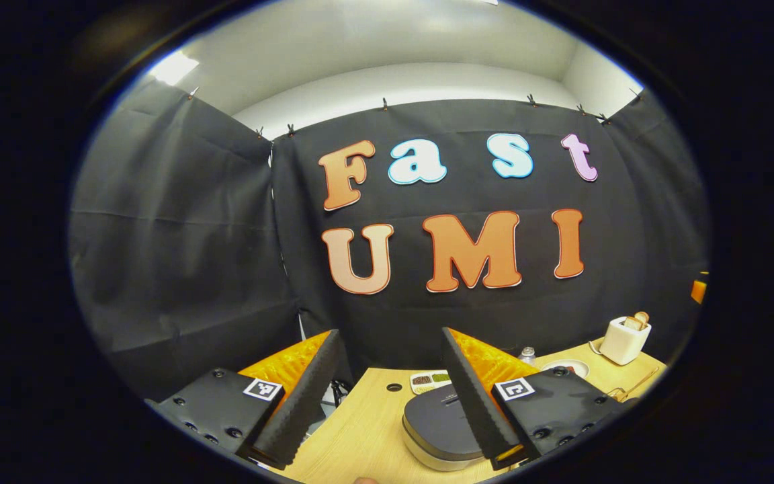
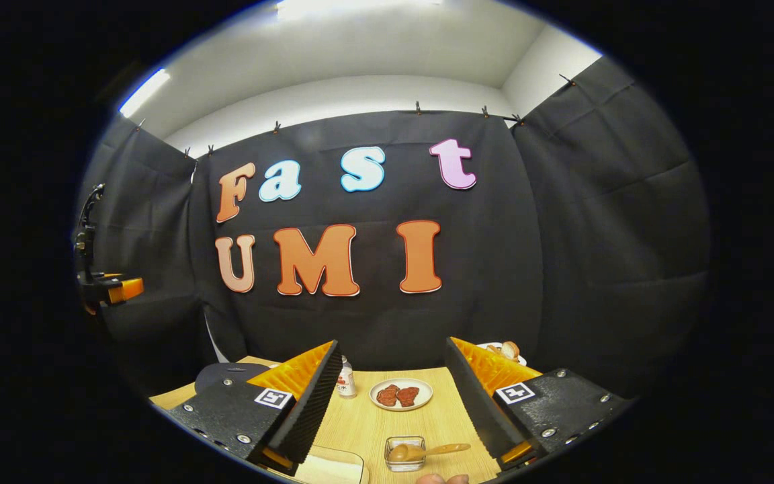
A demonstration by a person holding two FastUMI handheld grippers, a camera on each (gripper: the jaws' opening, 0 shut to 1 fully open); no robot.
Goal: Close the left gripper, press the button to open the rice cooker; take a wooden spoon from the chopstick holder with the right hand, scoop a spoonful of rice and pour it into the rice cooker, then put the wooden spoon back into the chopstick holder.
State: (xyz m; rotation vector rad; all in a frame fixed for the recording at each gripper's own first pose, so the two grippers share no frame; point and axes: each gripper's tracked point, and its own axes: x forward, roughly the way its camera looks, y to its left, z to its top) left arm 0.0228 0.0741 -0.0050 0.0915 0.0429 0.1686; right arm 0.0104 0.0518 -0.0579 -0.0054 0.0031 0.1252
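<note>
Pale wood-grain table (image 1: 367, 437). In the left gripper view, round cooker (image 1: 437, 430) with a dark, smooth lid shut, partly behind one ribbed finger; boxy white toaster (image 1: 625, 339) far right. Left gripper (image 1: 387, 396) spread wide, holding nothing, raised above the tabletop. In the right gripper view, right gripper (image 2: 394, 403) likewise wide apart and empty; between its fingers a clear square holder (image 2: 405, 452) with a wooden spoon (image 2: 427, 450) lying in it, round plate (image 2: 400, 394) behind, small bottle (image 2: 345, 380) beside.

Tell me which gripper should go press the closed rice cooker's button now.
Left. The dark-lidded round rice cooker lies just beyond the open left gripper; the right gripper faces a small plate instead.
</note>
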